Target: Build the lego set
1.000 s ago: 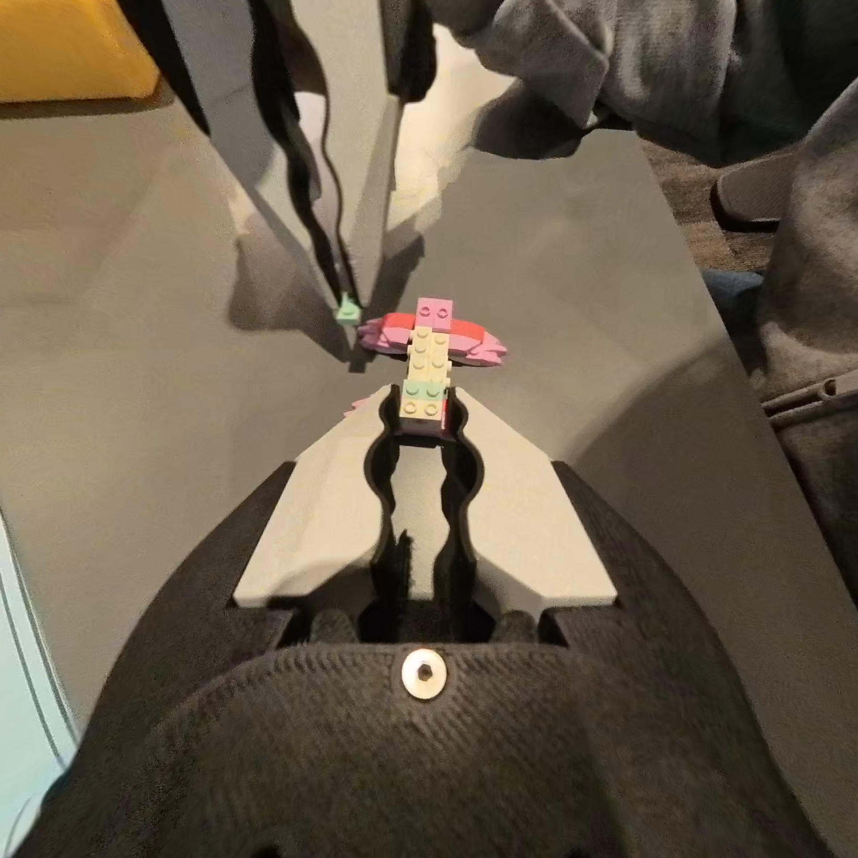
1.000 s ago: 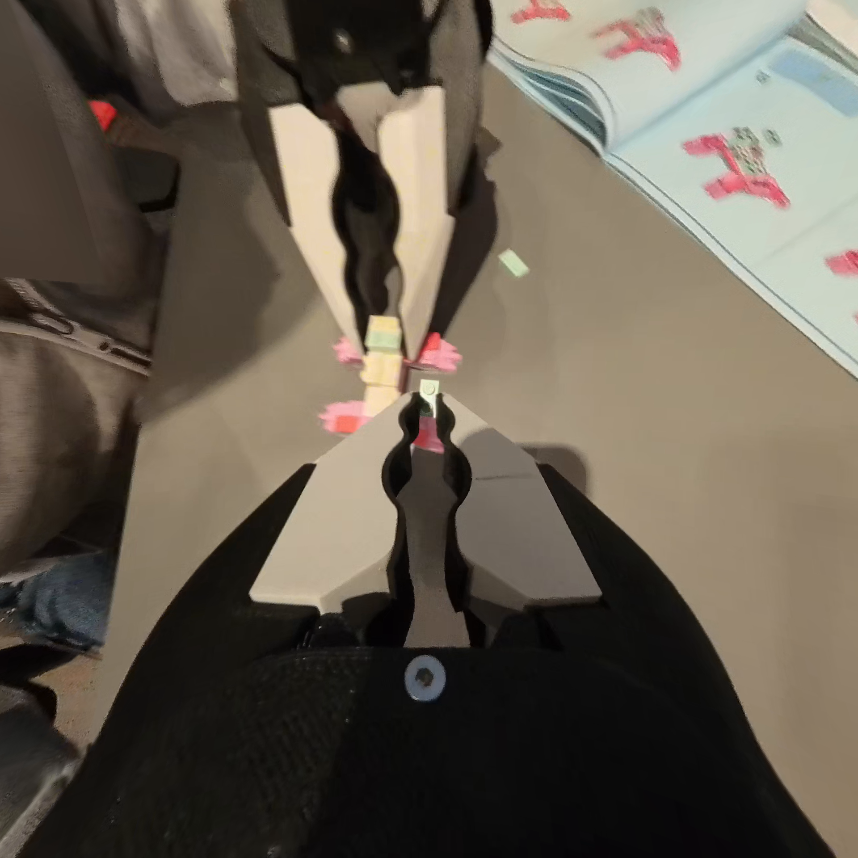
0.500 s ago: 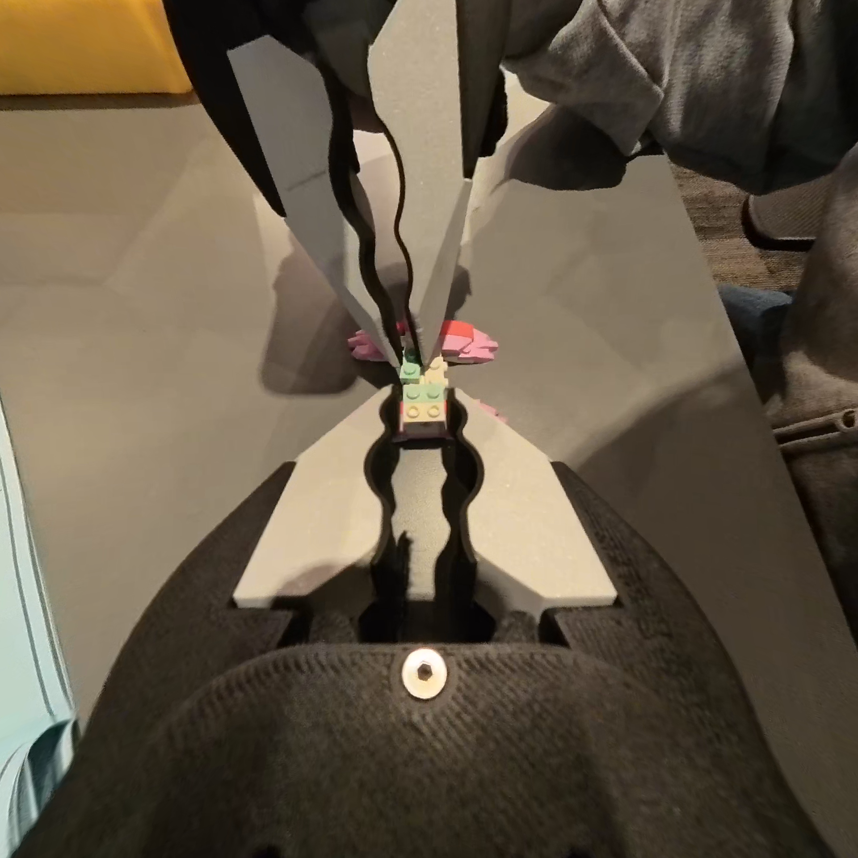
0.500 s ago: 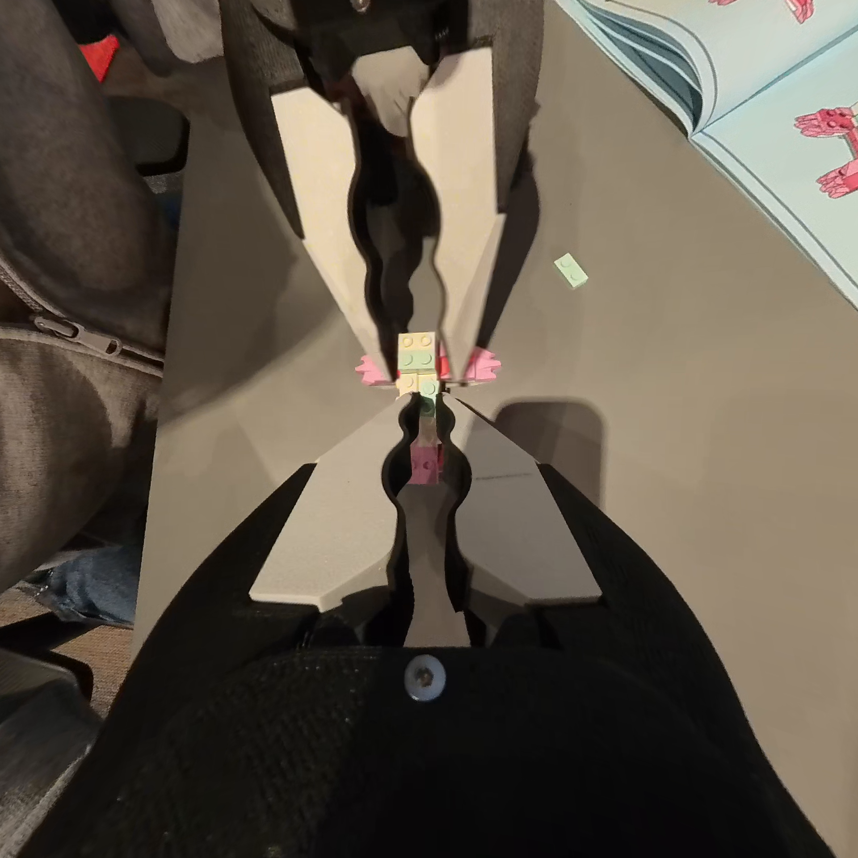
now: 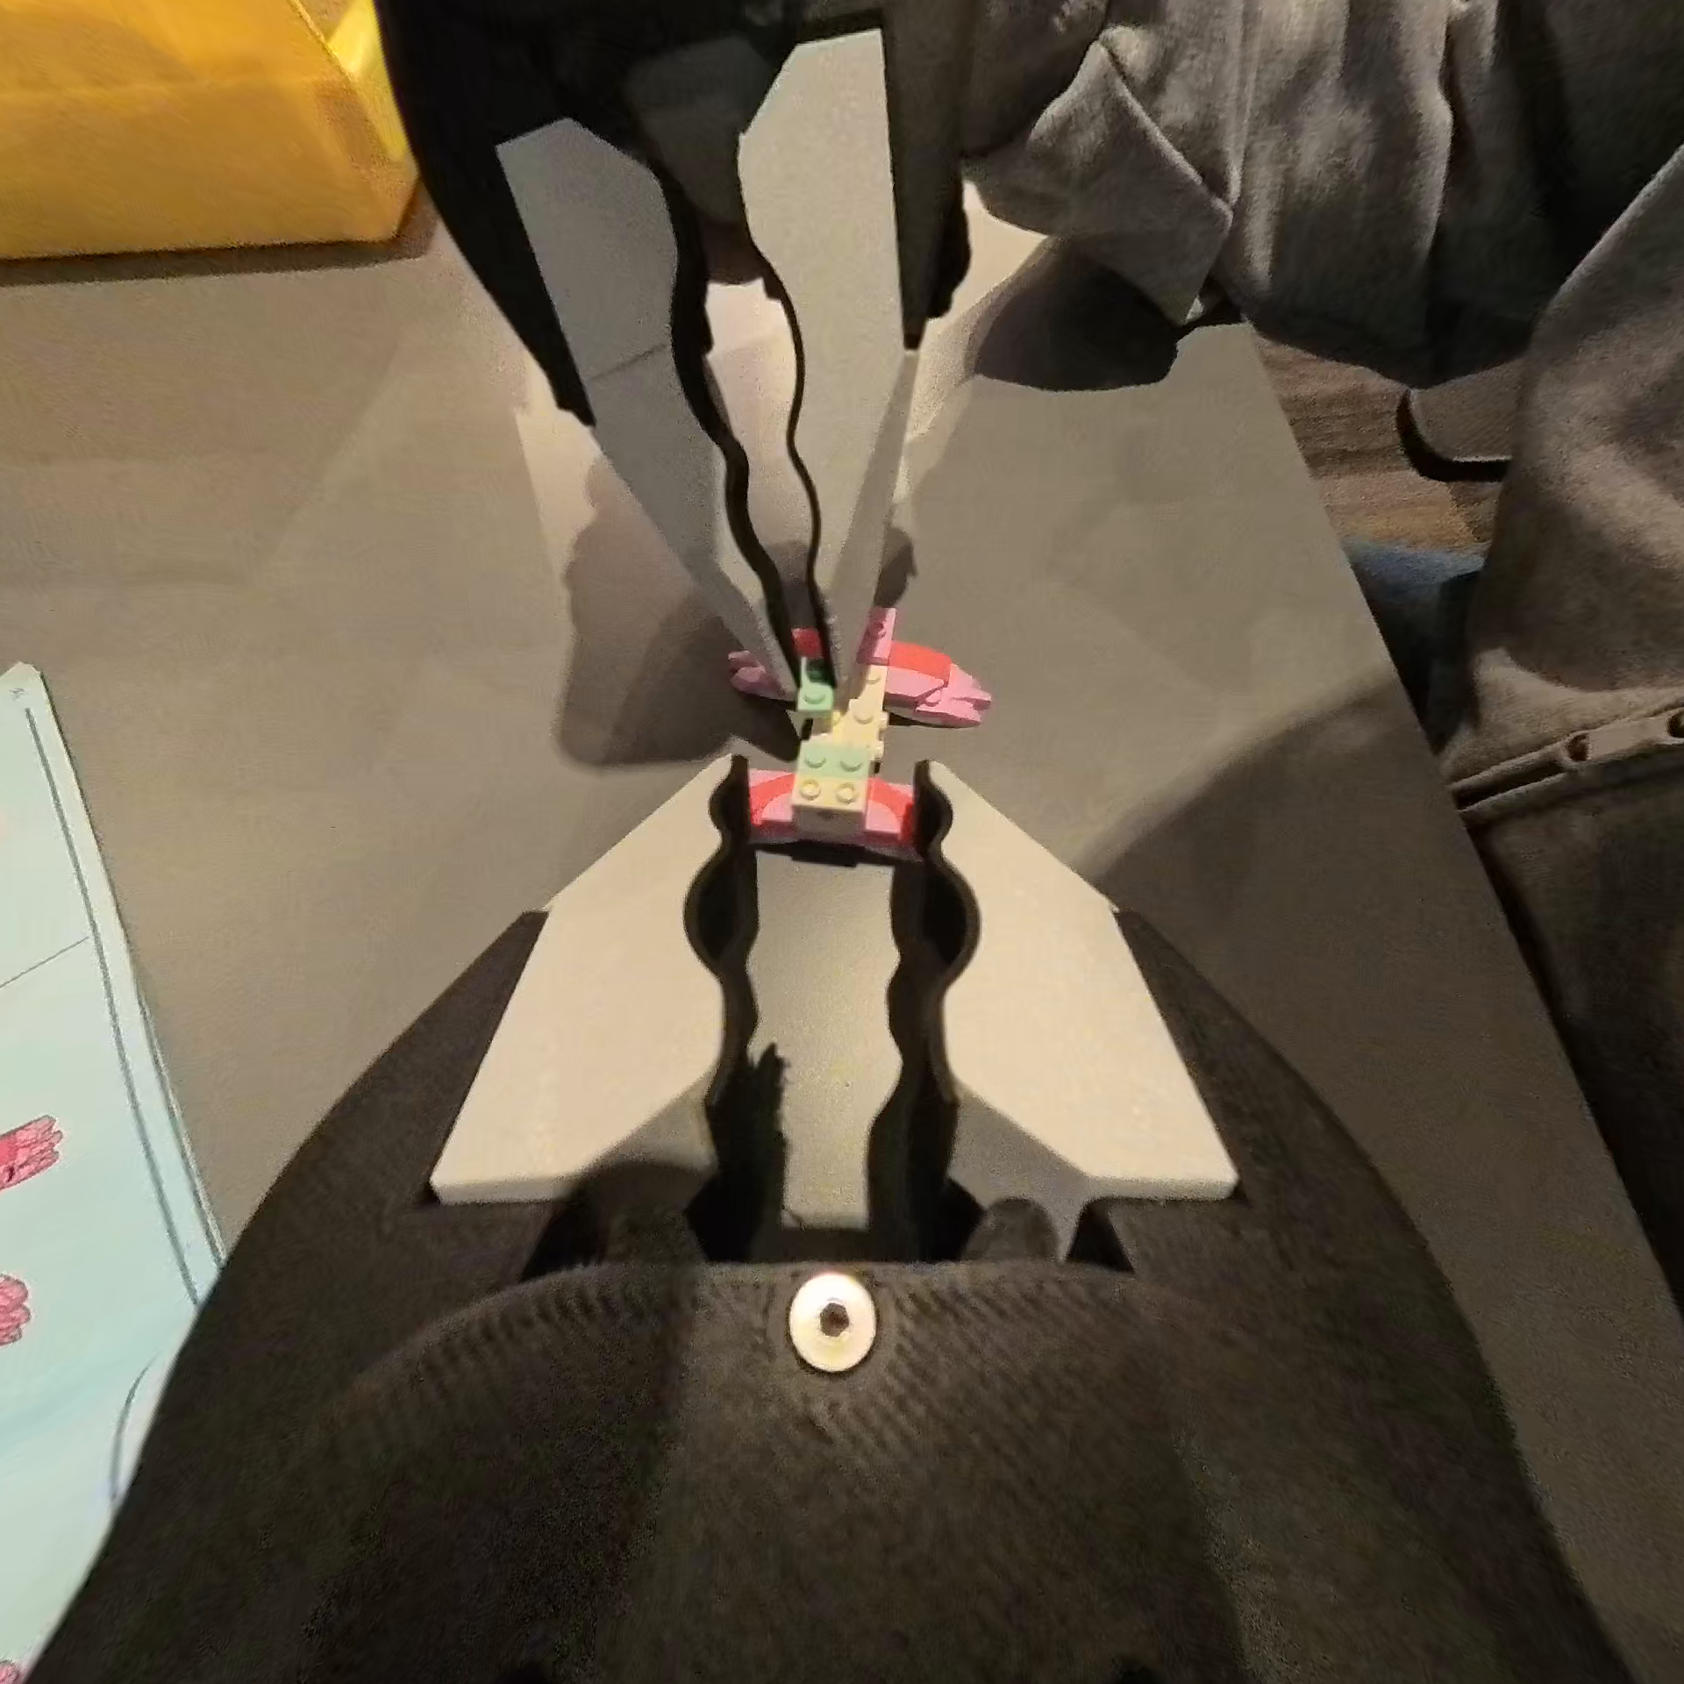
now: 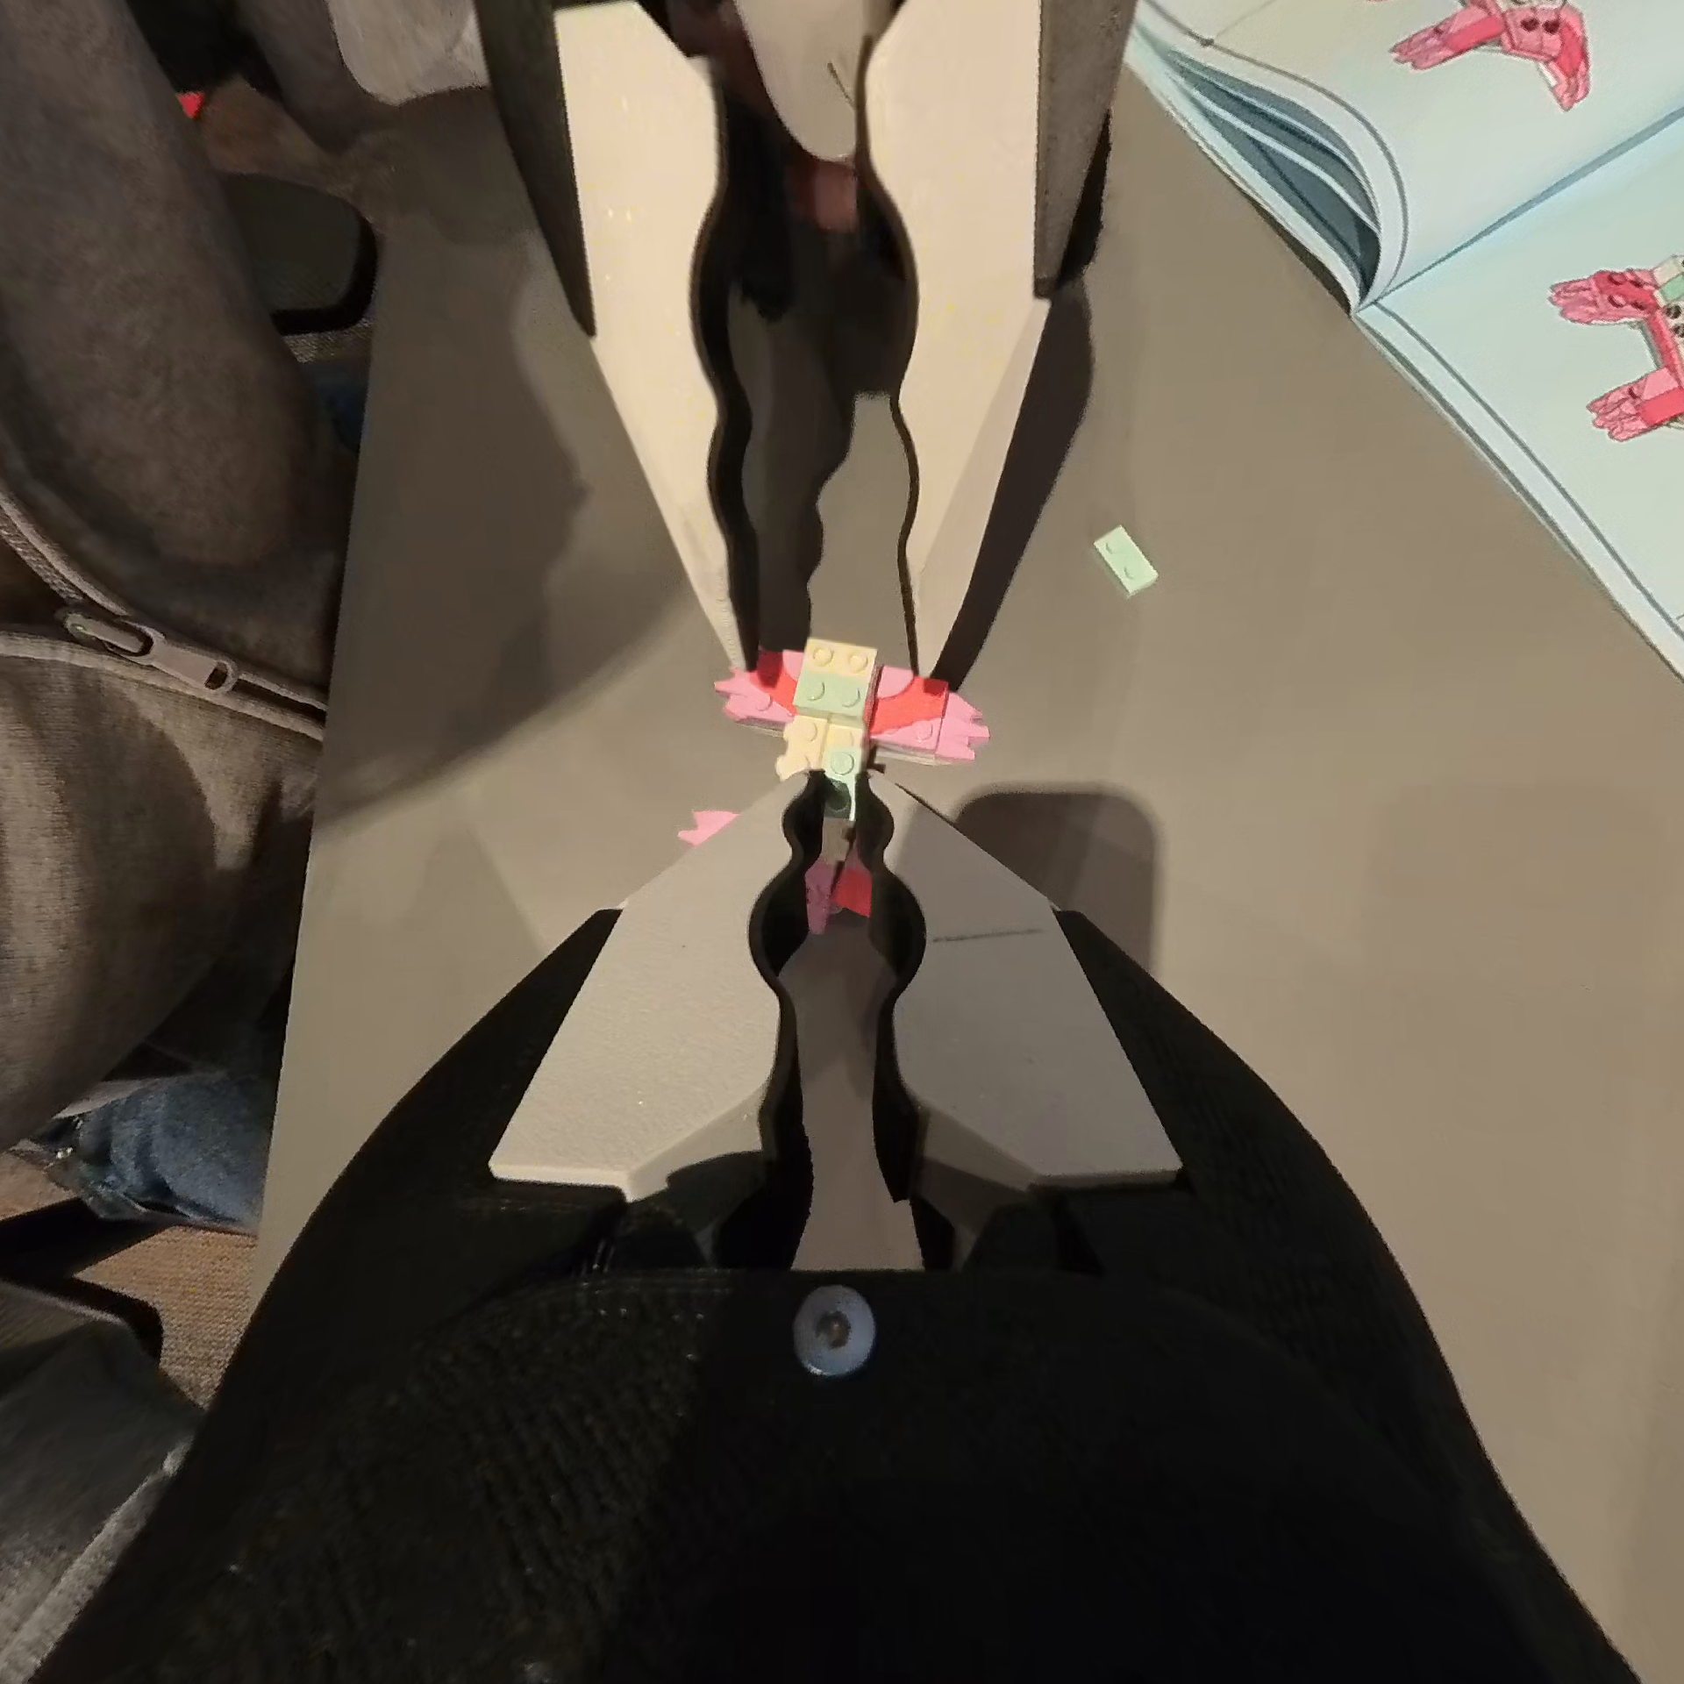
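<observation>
Left wrist view: left gripper (image 5: 827, 802) clamps the pink lego model (image 5: 843, 729) at its tips; a yellow box (image 5: 182, 128) sits far left. Right wrist view: right gripper (image 6: 843, 793) pinches a mint plate (image 6: 840, 791) on the model, and a loose mint brick (image 6: 1127, 562) lies ahead right, beside an instruction booklet (image 6: 1504, 228).

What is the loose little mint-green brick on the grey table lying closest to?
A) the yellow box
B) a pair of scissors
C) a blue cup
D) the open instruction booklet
D: in the right wrist view the mint-green brick lies alone on the table, a short way from the edge of the open instruction booklet; no gripper touches it.
</observation>
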A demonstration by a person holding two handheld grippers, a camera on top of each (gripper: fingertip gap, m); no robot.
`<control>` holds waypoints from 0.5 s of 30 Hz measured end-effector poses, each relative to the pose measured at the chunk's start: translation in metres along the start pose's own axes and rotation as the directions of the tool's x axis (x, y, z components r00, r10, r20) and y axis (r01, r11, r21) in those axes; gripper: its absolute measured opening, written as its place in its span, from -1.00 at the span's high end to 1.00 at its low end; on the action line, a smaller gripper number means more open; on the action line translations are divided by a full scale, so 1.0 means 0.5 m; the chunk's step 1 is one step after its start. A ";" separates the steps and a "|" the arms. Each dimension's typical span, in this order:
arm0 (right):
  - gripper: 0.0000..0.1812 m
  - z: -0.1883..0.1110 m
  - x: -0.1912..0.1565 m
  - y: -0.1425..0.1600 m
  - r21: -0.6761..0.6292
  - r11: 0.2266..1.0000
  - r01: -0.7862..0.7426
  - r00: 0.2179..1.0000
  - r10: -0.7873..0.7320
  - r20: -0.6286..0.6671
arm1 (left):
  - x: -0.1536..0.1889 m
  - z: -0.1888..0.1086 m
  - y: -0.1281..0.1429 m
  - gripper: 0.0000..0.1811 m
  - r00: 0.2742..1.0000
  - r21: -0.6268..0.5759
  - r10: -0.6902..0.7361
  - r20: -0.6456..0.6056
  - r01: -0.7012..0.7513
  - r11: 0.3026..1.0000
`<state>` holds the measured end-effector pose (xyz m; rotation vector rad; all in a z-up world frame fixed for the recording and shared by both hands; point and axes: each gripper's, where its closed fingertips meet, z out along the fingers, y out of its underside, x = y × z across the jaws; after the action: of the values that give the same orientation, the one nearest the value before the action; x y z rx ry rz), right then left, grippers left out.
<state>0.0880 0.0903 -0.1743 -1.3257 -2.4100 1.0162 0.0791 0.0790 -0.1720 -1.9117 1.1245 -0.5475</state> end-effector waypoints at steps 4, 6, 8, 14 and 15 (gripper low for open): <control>0.95 0.005 -0.003 -0.004 -0.011 1.000 0.004 1.000 -0.004 0.002 | 0.003 0.002 0.005 0.74 1.000 -0.005 0.004 -0.025 -0.005 1.000; 0.95 0.007 -0.005 -0.005 -0.017 1.000 0.004 1.000 -0.004 0.003 | 0.001 0.003 0.005 0.77 1.000 -0.002 0.017 -0.016 -0.017 1.000; 0.95 0.009 -0.005 -0.006 -0.023 1.000 0.003 1.000 -0.002 0.003 | 0.001 0.004 0.003 0.74 1.000 0.004 0.006 -0.022 -0.006 1.000; 0.95 0.014 -0.004 -0.005 -0.041 0.999 -0.016 1.000 0.016 0.006 | 0.004 0.016 0.016 0.78 1.000 -0.035 0.007 -0.027 -0.007 0.999; 0.95 0.014 -0.004 -0.003 -0.047 0.999 -0.019 1.000 0.019 0.004 | 0.004 0.018 0.017 0.80 1.000 -0.039 0.008 -0.025 -0.009 0.999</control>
<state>0.0846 0.0849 -0.1781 -1.3650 -2.4434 0.9742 0.0821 0.0790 -0.1842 -1.9377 1.1669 -0.5499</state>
